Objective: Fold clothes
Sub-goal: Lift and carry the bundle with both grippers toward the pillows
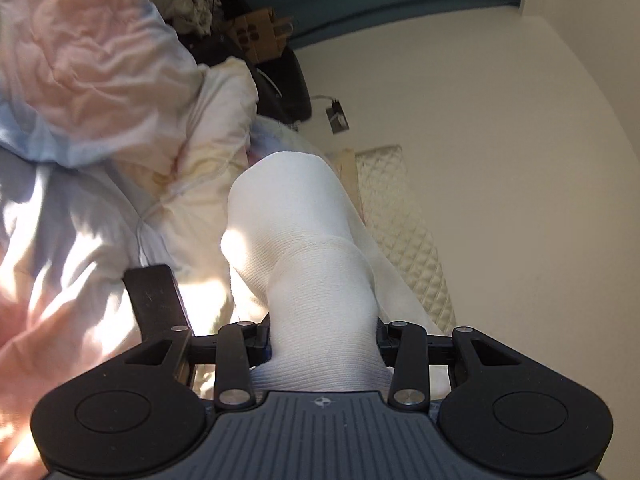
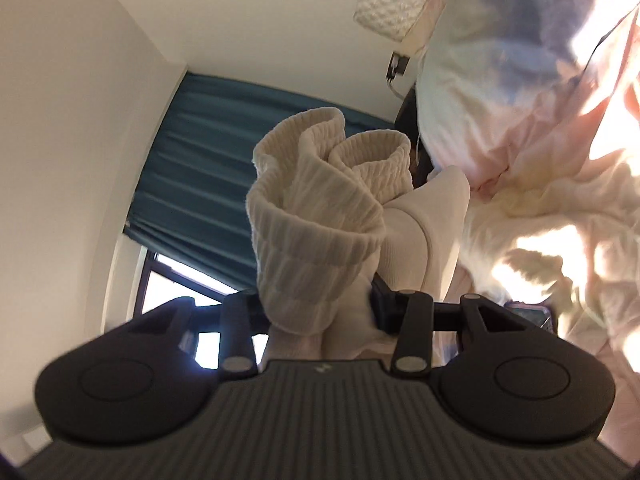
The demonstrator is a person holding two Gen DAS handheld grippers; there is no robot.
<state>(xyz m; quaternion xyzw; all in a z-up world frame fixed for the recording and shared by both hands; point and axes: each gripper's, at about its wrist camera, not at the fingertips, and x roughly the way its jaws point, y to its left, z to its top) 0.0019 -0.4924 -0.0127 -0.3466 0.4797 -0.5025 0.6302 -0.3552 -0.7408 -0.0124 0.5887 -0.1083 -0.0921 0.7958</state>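
Hand-held grippers — left (image 1: 320,280) and right (image 2: 320,276) — each clamped on white socks (image 1: 304,248), ribbed cuffs (image 2: 320,184) free.

Both fisheye views curve strongly toward dark rounded corners. Hard sunlight blows out patches of the bedding (image 2: 560,208), with soft shadows between. The window (image 2: 172,280) glares white. Edges look slightly blurred.

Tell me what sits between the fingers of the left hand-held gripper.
In the left wrist view, a white ribbed sock fills the gap of the left hand-held gripper, clamped from both sides and rising toward the wall.
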